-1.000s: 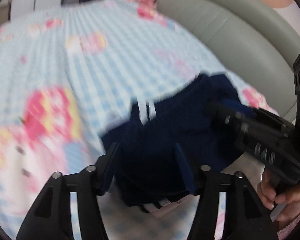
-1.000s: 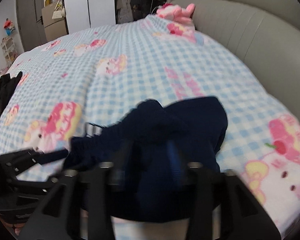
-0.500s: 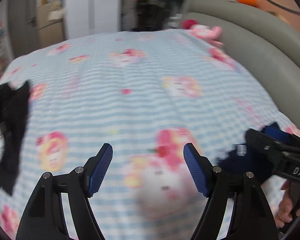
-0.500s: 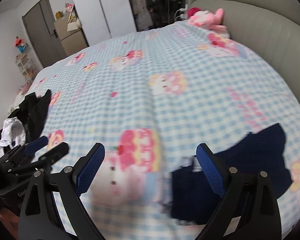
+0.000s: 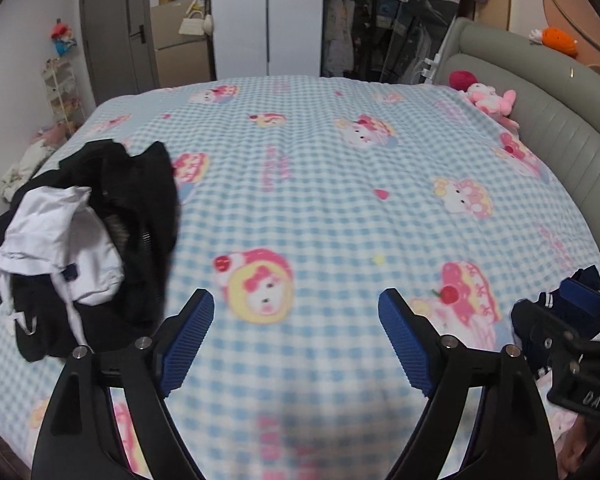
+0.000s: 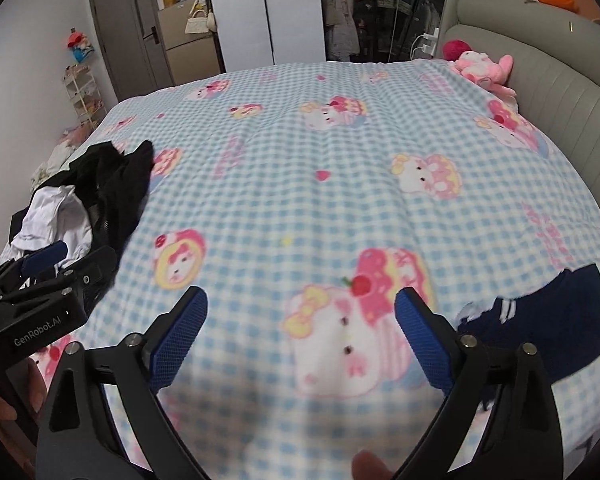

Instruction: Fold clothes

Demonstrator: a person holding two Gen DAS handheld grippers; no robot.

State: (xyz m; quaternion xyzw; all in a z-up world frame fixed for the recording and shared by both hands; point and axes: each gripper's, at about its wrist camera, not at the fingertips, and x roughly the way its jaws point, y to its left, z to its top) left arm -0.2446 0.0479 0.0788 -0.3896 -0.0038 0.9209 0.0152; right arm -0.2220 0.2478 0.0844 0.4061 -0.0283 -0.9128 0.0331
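Note:
A folded navy garment with white stripes (image 6: 540, 320) lies on the blue checked blanket at the bed's right side; in the left wrist view (image 5: 556, 300) it is partly hidden behind the other gripper. A heap of black and white clothes (image 5: 84, 220) lies at the bed's left edge and also shows in the right wrist view (image 6: 88, 196). My left gripper (image 5: 296, 340) is open and empty above the blanket. My right gripper (image 6: 300, 336) is open and empty, just left of the navy garment.
The blanket with cartoon prints (image 5: 320, 184) covers the bed. A grey padded headboard (image 5: 560, 120) runs along the right. Pink plush toys (image 5: 488, 100) lie at the far right corner. Wardrobes and a door stand beyond the bed.
Both grippers opened, let go of the navy garment and pulled back from it toward the left. The garment now lies folded at the right; the clothes heap has come into view.

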